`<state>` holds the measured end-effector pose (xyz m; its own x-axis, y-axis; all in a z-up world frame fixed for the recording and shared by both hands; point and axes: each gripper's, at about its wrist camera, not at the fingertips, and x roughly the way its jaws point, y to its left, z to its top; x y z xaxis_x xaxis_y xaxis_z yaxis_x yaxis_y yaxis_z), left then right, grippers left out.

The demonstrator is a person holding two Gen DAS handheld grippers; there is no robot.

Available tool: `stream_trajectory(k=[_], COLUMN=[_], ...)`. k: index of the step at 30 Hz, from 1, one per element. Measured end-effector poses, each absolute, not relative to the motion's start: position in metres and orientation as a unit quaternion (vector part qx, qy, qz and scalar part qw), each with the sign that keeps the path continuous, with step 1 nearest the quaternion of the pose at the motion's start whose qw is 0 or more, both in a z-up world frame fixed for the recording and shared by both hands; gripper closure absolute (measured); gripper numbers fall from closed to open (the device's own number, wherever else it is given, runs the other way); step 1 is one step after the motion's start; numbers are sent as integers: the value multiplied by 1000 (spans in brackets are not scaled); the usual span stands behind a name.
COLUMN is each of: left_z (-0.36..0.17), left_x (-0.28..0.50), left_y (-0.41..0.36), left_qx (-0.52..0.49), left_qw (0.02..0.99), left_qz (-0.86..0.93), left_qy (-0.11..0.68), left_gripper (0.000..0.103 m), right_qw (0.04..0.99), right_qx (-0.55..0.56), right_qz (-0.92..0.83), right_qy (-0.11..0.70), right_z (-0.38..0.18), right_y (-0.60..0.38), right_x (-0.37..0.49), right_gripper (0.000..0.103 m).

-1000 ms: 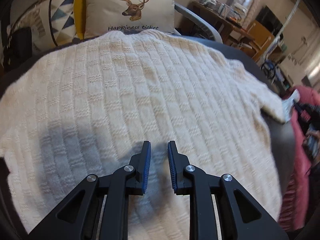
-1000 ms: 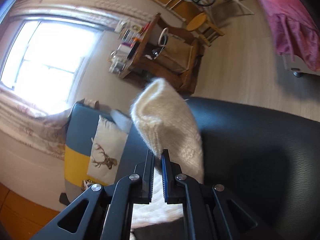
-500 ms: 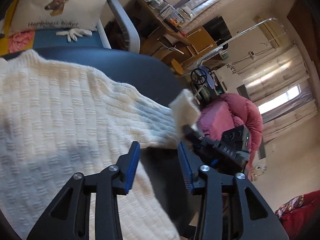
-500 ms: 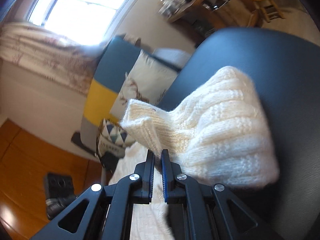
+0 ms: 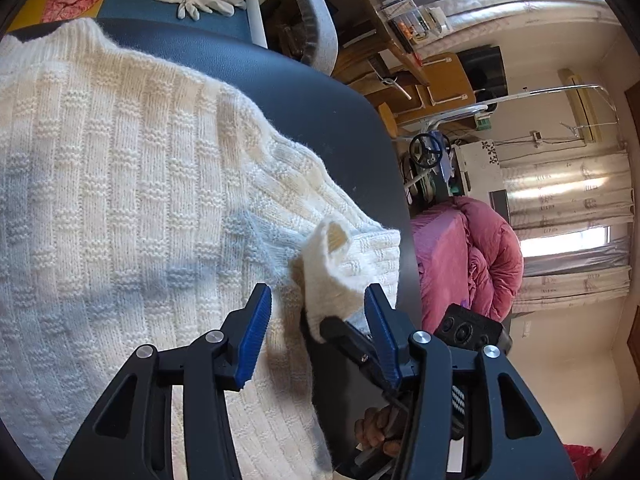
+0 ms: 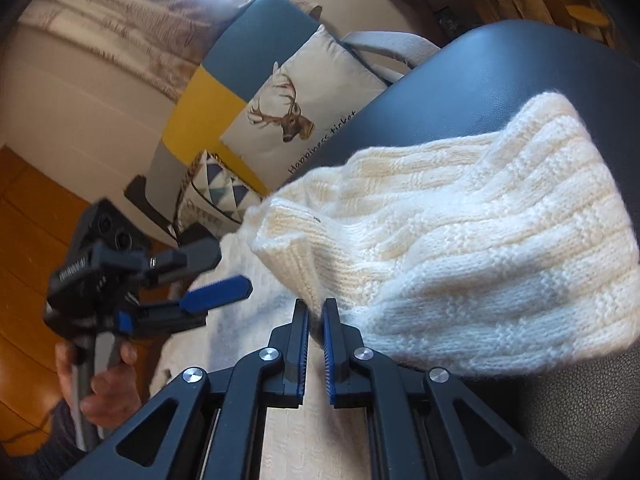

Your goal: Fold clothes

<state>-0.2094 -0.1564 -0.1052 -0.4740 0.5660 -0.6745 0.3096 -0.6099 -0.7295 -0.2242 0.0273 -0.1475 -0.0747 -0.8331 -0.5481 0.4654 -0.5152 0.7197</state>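
Now my right tongs (image 6: 315, 312) are pinching the cuff of the white sweater (image 5: 120, 184), which is lying on the dark table (image 5: 320, 104); my left tongs (image 5: 316, 304) are opening, nothing pressed between them.

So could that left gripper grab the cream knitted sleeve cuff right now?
Probably yes: the left gripper, jaws opening, has the cream knitted sleeve cuff just ahead, though the right gripper pinches it.
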Motion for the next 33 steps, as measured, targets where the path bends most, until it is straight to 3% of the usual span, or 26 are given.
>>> stream_trajectory(k=[14, 15, 16, 17, 20, 25, 30, 33], left_z=[-121, -122, -120, -117, -104, -72, -32, -5], left_x=[-227, -227, -226, -225, -223, -222, -227, -231], left_y=[-134, -133, -132, -131, -129, -133, -137, -142], left_qx=[-550, -552, -549, -545, -526, -493, -459, -436], left_qw=[84, 83, 83, 84, 83, 92, 108, 114], left_qz=[720, 721, 728, 737, 761, 787, 806, 818], left_qy=[-415, -411, -401, -391, -370, -358, -357, -357], left_gripper=[51, 58, 79, 86, 91, 94, 95, 96], right_qw=[461, 460, 456, 451, 451, 435, 390, 356], right_qx=[480, 478, 477, 475, 480, 478, 502, 508], right_qz=[-744, -747, -751, -754, -751, -748, -705, -703], right_qy=[-60, -51, -43, -35, -51, -153, -314, -346], right_z=[-143, -144, -144, -144, -142, -144, -176, -190], right_y=[2, 0, 0, -1, 8, 62, 122, 136], right_x=[-203, -202, -201, -201, -200, -199, -205, -208], right_gripper=[97, 97, 96, 94, 80, 78, 75, 75])
